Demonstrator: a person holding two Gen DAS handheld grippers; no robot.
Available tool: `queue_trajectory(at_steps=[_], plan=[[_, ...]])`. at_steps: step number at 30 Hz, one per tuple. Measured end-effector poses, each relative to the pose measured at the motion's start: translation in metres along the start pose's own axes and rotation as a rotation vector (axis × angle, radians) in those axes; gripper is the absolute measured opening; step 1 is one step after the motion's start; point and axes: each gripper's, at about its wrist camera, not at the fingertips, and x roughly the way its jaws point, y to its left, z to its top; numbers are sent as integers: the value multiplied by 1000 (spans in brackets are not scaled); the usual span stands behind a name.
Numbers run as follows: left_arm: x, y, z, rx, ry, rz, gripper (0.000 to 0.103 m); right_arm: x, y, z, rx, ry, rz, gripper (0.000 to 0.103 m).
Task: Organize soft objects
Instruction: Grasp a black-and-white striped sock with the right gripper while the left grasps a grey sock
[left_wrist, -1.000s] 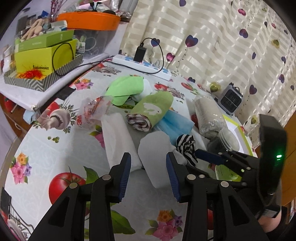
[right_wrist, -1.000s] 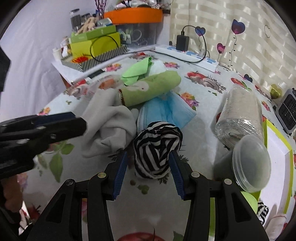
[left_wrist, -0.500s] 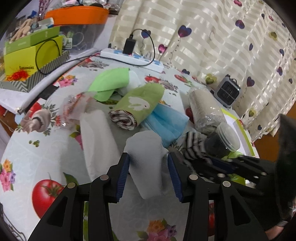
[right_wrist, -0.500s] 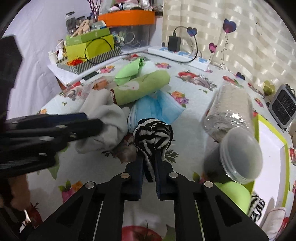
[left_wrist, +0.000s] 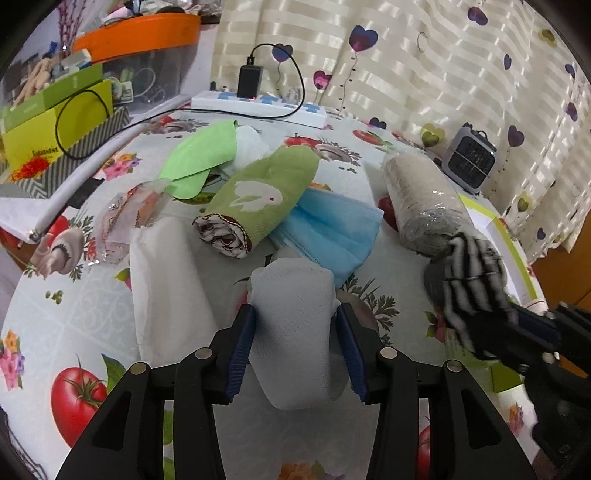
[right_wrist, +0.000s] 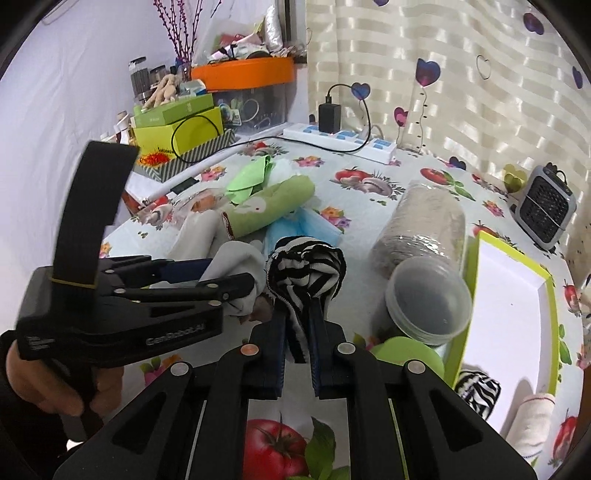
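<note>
The left gripper has its blue-padded fingers apart on both sides of a white cloth, a soft woven bundle; the pads seem to touch its sides, but I cannot tell if they press it. The right gripper has its fingers close together, clamped on a striped sock, a black and white ball of knit that stands up above the fingertips. Just left of the white cloth lies a folded white towel on the table, which has a glossy cover printed with tomatoes and mushrooms. Right of the sock, a clear plastic jar lies on its side with the mouth open to the camera, beside a lime-edged white tray. Behind the cloth a blue mask lies flat, partly under a green roll with a white rabbit. Further right is a beige roll in shiny film. At the back, a white power strip lies along the curtain.
</note>
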Motion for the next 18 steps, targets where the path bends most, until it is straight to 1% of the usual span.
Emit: queue_trajectory(at_steps=[2, 5, 11, 18], plan=[[-2, -1, -1, 4, -7, 16, 32, -6, -1, -2, 6, -11, 1, 11], [-7, 0, -2, -6, -12, 11, 27, -16, -2, -5, 13, -29, 2, 11], [-26, -4, -8, -9, -33, -9, 25, -37, -6, -11, 31, -66, 2, 11], [-58, -15, -15, 4, -76, -54, 25, -60, -14, -21, 66, -104, -2, 11]])
